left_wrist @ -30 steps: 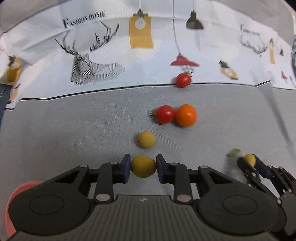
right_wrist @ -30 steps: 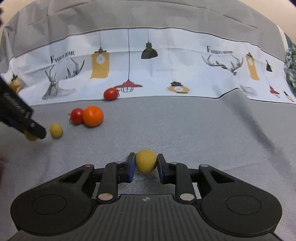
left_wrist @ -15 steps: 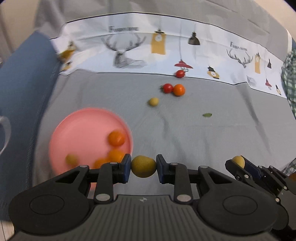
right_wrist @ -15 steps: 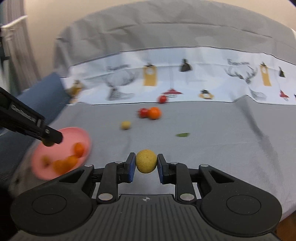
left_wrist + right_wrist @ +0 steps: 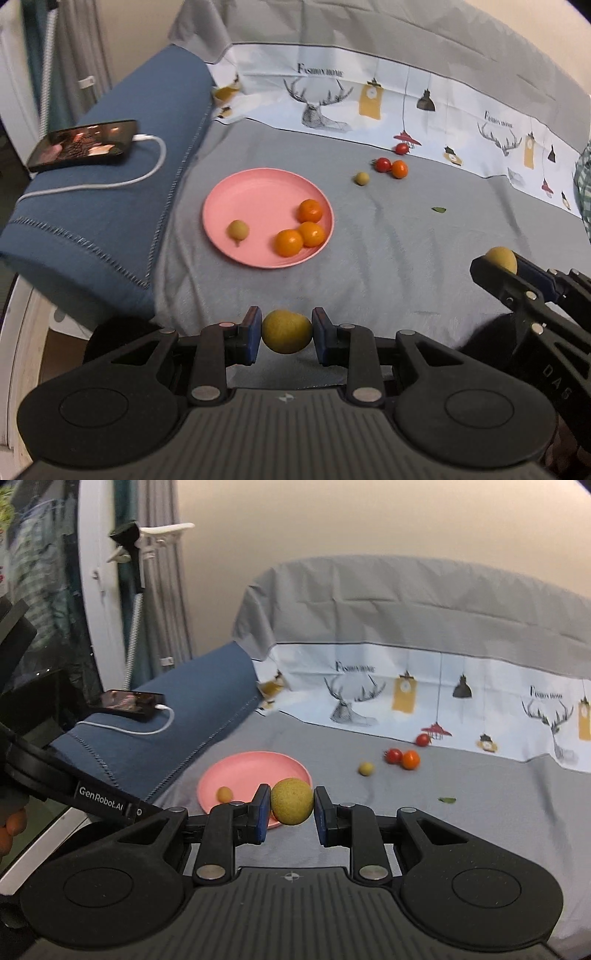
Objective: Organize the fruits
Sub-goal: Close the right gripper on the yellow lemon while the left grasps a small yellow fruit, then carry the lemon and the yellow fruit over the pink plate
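From my left claw's camera, my left claw (image 5: 287, 334) is clenched on a yellow fruit (image 5: 287, 331), pinched between the two blue pads (image 5: 254, 335) and held in the air above the near edge of the grey cloth (image 5: 406, 266). Ahead and a little left lies the pink plate (image 5: 255, 195), with three oranges (image 5: 304, 228) grouped on its right side, two of them touching, and one small yellow fruit (image 5: 238, 229) on its left side. Beyond the plate, loose on the cloth, sit a yellow ball (image 5: 362, 178), a red tomato (image 5: 383, 164) touching an orange tomato (image 5: 399, 169), and another red one (image 5: 402, 148) at the printed border. A green leaf (image 5: 439, 209) lies apart to the right. On the blue cushion (image 5: 110, 177) at left rests a phone (image 5: 83, 144) with a white cable (image 5: 122, 181) plugged in. At the right edge my right claw (image 5: 498, 264) comes into view, gripping its own yellow fruit (image 5: 501, 259).

From my right claw's camera, my right claw (image 5: 291, 808) is clamped on a round yellow fruit (image 5: 291, 801), held up in front of the plate (image 5: 255, 768) and hiding part of its near rim. The small yellow fruit (image 5: 224, 794) shows on the plate. Farther off are the yellow ball (image 5: 366, 768), the two touching tomatoes (image 5: 402, 757), the far red one (image 5: 423, 739) and the leaf (image 5: 447, 800). The phone (image 5: 129, 701) lies on the cushion (image 5: 184, 720). The body of my left claw crosses the left edge; its tips are out of this view.
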Motion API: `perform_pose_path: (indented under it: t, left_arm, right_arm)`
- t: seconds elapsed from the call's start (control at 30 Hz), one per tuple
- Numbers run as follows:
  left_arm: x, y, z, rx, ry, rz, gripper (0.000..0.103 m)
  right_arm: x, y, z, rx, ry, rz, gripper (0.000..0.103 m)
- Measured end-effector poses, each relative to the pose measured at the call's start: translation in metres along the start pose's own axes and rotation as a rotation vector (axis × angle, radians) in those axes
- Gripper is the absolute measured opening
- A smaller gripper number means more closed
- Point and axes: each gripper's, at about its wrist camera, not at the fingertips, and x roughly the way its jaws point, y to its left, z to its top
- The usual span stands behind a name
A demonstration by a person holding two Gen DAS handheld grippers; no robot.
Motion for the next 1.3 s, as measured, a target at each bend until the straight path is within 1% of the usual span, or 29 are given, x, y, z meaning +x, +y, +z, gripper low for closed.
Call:
perform_pose_path:
  t: [0.13, 0.27, 0.67, 0.97, 1.3]
  left_arm:
    - [-0.015, 0.006, -0.015, -0.027, -0.013, -0.02, 0.032]
    - [-0.024, 0.005, -0.022, -0.039, -0.031, -0.034, 0.032]
    - [-0.039, 0.009, -0.027, -0.057, -0.079, -0.052, 0.032]
    - [-0.036, 0.017, -0.028, -0.085, -0.075, -0.059, 0.032]
    - [-0.024, 0.024, -0.024, -0.1, -0.054, -0.065, 0.032]
  right_arm:
    - [-0.015, 0.008, -0.003, -0.011, -0.008, 0.001, 0.026]
    - [-0.027, 0.013, -0.005, -0.018, -0.013, -0.003, 0.026]
    - [-0.039, 0.022, -0.005, -0.043, -0.03, -0.025, 0.026]
    - [-0.038, 0.025, -0.005, -0.062, -0.018, -0.025, 0.026]
    - [-0.026, 0.026, -0.004, -0.069, 0.016, -0.025, 0.026]
